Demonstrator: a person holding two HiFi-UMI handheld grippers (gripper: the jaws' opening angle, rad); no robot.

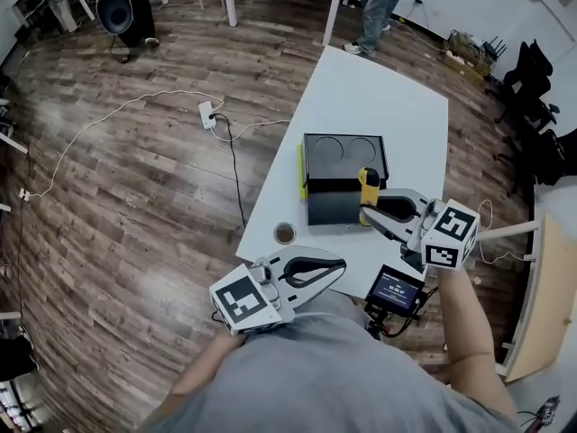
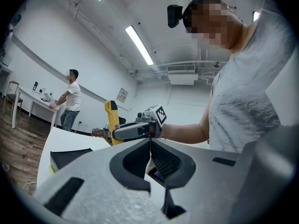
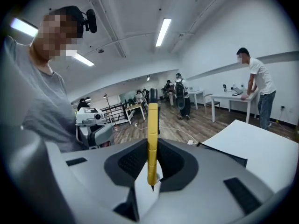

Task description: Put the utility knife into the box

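A yellow and black utility knife [image 1: 369, 193] stands upright between the jaws of my right gripper [image 1: 377, 207], which is shut on it, at the near right corner of the open black box [image 1: 341, 180]. Seen along the right gripper's jaws, the utility knife [image 3: 152, 141] runs as a yellow bar up the middle of my right gripper [image 3: 152, 158]. My left gripper [image 1: 326, 267] hovers lower left of the box, over the table's near edge, its jaws closed with nothing between them. From the left gripper view, my left gripper [image 2: 150, 149] points at the knife [image 2: 112, 121] held aloft.
The white table [image 1: 388, 106] carries a tape roll [image 1: 285, 234] near its left edge and a small screen device [image 1: 395, 290] at its near edge. A power strip [image 1: 208, 114] with cables lies on the wood floor. A person [image 1: 383, 3] stands at the far end.
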